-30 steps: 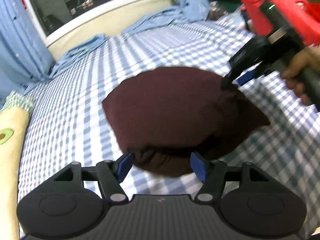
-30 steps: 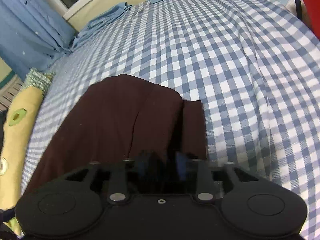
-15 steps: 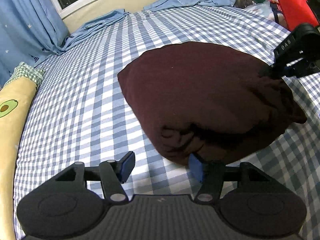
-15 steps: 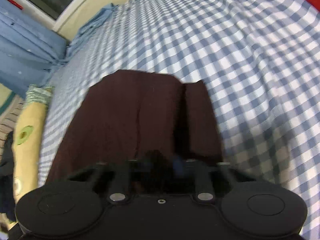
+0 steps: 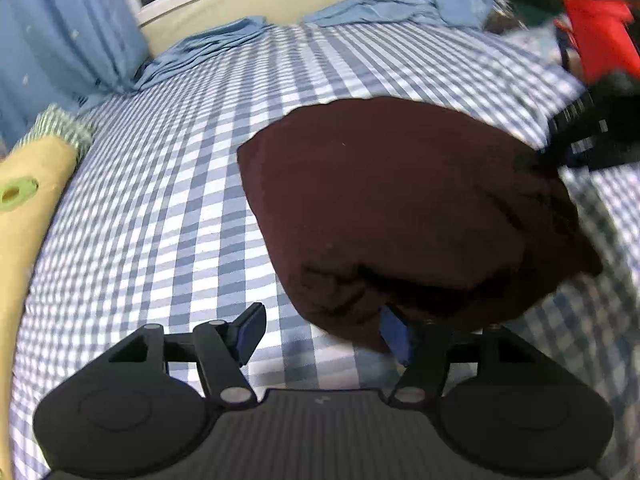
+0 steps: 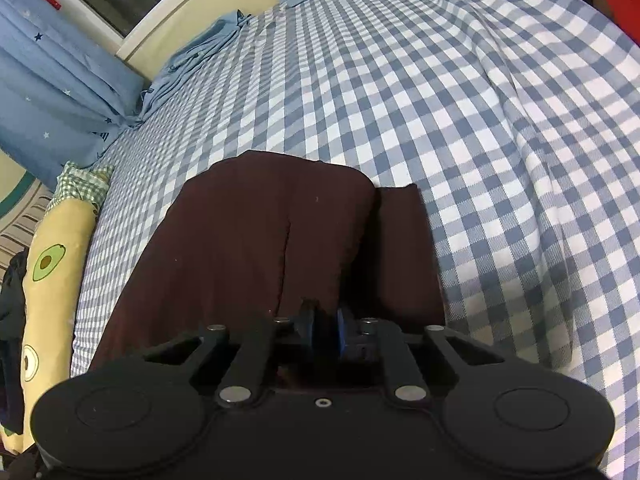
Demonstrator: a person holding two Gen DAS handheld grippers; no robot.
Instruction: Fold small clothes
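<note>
The left tool [image 5: 320, 334] stands wide apart, its right finger touching the near edge of the dark maroon garment [image 5: 400, 208], the left finger over bare sheet. Only the right wrist view shows the right tool [image 6: 323, 330] closed narrow, pinching the near edge of the garment [image 6: 256, 248], which lies on the bed with a fold line down its middle. The checked bedsheet [image 6: 460, 128] spreads beyond. Farther left lie an avocado-print pillow [image 6: 52, 276] and blue curtains [image 6: 52, 92]; a red object [image 5: 600, 32] shows far right.
</note>
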